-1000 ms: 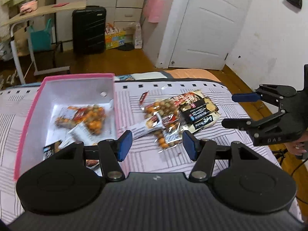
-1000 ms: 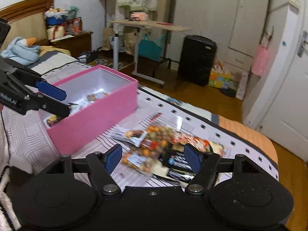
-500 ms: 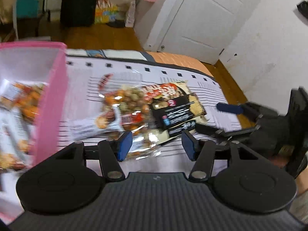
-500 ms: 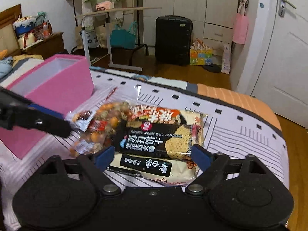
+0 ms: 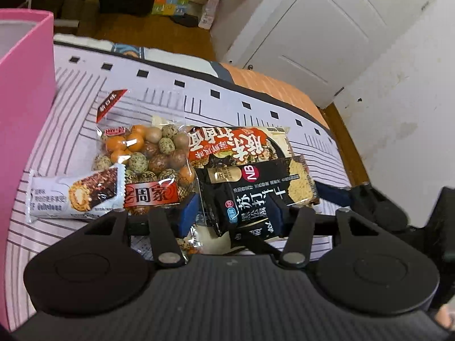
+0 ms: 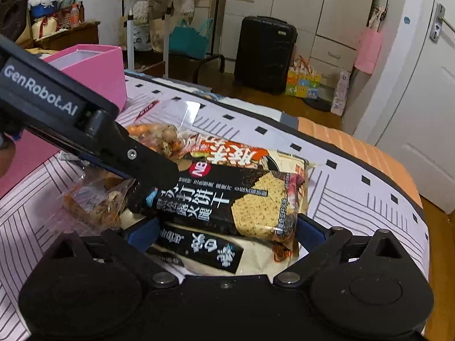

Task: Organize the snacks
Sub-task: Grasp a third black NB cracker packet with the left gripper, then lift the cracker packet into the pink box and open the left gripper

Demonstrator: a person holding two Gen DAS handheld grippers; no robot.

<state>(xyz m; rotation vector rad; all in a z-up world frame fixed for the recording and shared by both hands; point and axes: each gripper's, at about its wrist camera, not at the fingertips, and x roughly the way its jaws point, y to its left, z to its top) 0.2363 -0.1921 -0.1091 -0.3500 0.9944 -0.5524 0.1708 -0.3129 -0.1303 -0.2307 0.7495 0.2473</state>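
Note:
A pile of snacks lies on the striped bedspread [image 5: 256, 96]. A black cracker pack [image 5: 256, 193] [image 6: 224, 199] tops it, over a noodle pack [image 5: 236, 145], a clear bag of coated nuts [image 5: 148, 153] and a white wafer bar [image 5: 76, 196]. My left gripper [image 5: 231, 210] is open, its blue pads either side of the cracker pack's near end. My right gripper [image 6: 227, 233] is open, straddling the cracker pack and the black-and-cream pack [image 6: 204, 253] beneath it from the opposite side. The pink box [image 5: 22, 108] [image 6: 93, 71] stands left of the pile.
The bed's foot edge with an orange sheet [image 6: 355, 147] drops to a wooden floor. Beyond stand a black suitcase [image 6: 264, 54], a folding table [image 6: 184, 0], wardrobes and a white door [image 5: 312, 37]. The left gripper's arm [image 6: 71, 119] crosses the right wrist view.
Both grippers have moved down and in onto the snack pile from opposite sides. The left one swung right, away from the pink box. Both stay open.

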